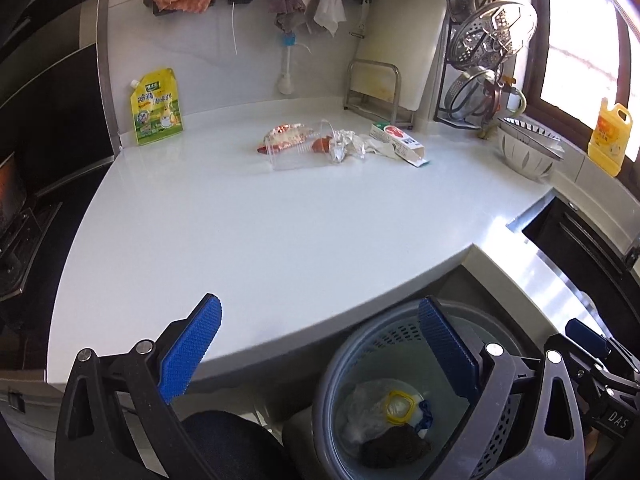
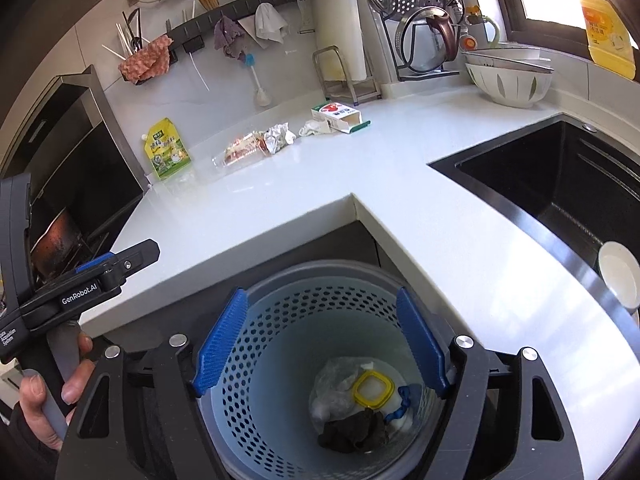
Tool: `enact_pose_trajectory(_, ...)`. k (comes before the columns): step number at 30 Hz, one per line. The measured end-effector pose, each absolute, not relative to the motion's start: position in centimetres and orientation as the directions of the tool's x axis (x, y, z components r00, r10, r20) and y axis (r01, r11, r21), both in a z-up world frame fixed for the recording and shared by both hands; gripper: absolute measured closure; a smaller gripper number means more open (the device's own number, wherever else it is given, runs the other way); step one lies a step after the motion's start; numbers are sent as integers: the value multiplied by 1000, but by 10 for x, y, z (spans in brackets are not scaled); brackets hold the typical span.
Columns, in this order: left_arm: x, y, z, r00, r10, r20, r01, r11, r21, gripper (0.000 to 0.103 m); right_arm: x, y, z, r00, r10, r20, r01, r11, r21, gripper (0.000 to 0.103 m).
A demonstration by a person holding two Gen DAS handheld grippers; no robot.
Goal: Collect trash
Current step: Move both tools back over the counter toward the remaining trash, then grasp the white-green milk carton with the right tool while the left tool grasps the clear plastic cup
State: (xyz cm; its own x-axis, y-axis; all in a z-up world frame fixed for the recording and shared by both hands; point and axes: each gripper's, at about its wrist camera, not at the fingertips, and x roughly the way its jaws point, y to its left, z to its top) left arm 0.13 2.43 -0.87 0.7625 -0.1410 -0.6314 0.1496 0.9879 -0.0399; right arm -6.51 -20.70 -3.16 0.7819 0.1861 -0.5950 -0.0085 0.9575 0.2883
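Note:
A grey perforated trash bin [image 2: 280, 320] stands on the floor below the counter corner; it also shows in the left wrist view [image 1: 348, 364]. Inside lie a plastic bag, a yellow ring [image 2: 374, 390] and a dark rag [image 2: 354, 430]. Trash lies far back on the white counter: a red-and-clear wrapper [image 1: 286, 138] [image 2: 242, 150], crumpled foil [image 1: 344, 146] [image 2: 278, 136], a crumpled tissue [image 2: 316, 128] and a small open carton [image 1: 398, 138] [image 2: 338, 116]. My left gripper [image 1: 320, 344] is open and empty above the counter's front edge. My right gripper [image 2: 322, 346] is open and empty right over the bin.
A yellow-green spout pouch [image 1: 157, 106] stands at the back left by the stove. A dark sink [image 2: 560, 188] holding a white plate lies at the right. A bowl [image 2: 508, 80], a dish rack [image 2: 424, 20] and a yellow detergent bottle [image 1: 610, 140] stand at the back right.

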Motion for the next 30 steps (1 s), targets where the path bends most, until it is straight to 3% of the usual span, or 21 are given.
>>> enact_pose_trajectory(15,121,41,32,804,-61,-592,60,998,-21,6,73,-229,20,796,167,-581,-64,979,194,24)
enact_pose_trajectory(30,208,31,0,780,-47,-624,38,999,-28,6,225,-234,-7,736,206,-644,-96,975,202,24)
